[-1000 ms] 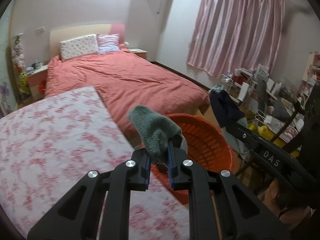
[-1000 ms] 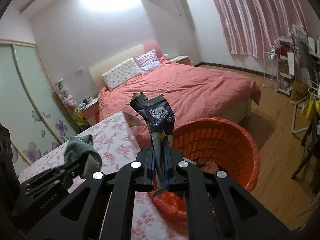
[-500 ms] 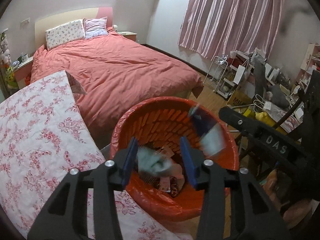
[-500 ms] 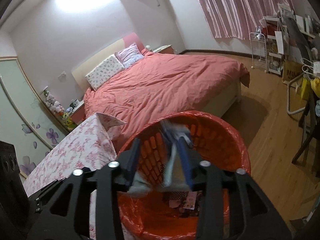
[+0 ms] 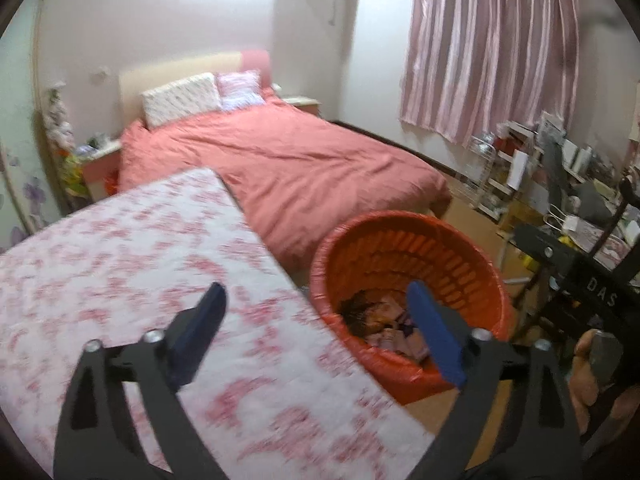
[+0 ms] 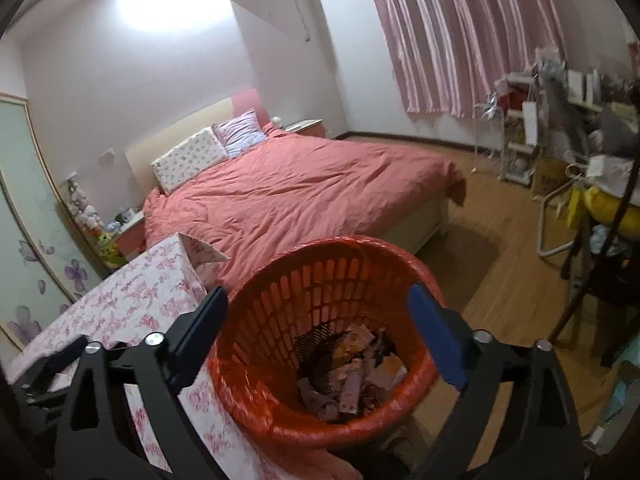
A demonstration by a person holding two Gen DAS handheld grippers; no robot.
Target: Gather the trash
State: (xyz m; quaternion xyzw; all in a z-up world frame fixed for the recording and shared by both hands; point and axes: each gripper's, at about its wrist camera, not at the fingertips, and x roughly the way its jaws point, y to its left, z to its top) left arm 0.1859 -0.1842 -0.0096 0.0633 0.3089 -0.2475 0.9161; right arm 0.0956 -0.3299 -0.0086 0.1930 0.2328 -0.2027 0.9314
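The left gripper (image 5: 316, 304) fills the lower half of its wrist view, jaws spread wide, nothing between the blue fingertips (image 5: 434, 334). The right gripper (image 6: 316, 308) sits likewise in the lower half of its own view, jaws far apart and empty. At the lower right of the left view, a hand (image 5: 592, 376) grips a dark handle.

Orange basket (image 6: 280, 308); pink-floral white tablecloth (image 5: 120, 248); coral bedspread (image 6: 304, 188); pink striped curtains (image 5: 488, 44); blue fingers (image 6: 434, 340).
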